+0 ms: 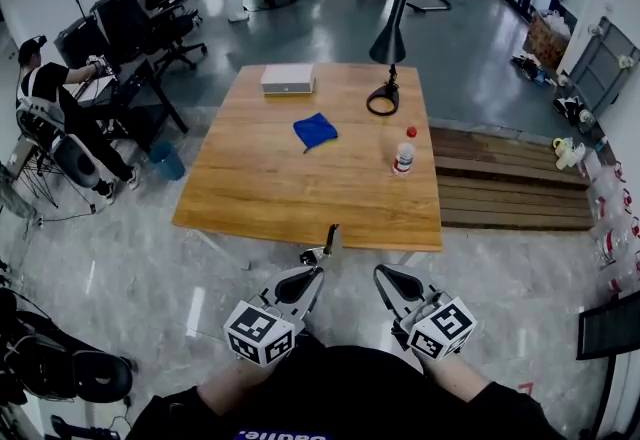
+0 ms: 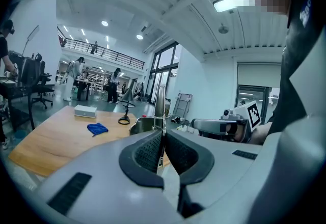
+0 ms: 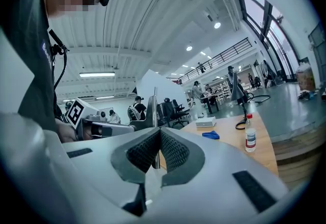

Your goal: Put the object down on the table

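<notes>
My left gripper (image 1: pixel 318 270) hovers over the floor just short of the wooden table's (image 1: pixel 260 198) near edge. It is shut on a shiny metal object (image 1: pixel 329 240) that sticks out past the fingertips. In the left gripper view this metal object (image 2: pixel 159 103) rises as a thin upright strip from between the closed pads (image 2: pixel 150 150), with a rounded metal part beside it. My right gripper (image 1: pixel 380 274) is close by on the right, shut with nothing seen in it. From the right gripper view, the metal object (image 3: pixel 153 108) shows just beyond the right gripper (image 3: pixel 159 139).
On the table lie a blue cloth (image 1: pixel 315 130), a white box (image 1: pixel 287 78), a black desk lamp (image 1: pixel 388 58) and a plastic bottle (image 1: pixel 404 152). A wooden platform (image 1: pixel 510 190) adjoins the table's right side. Office chairs and a seated person (image 1: pixel 60 108) are at left.
</notes>
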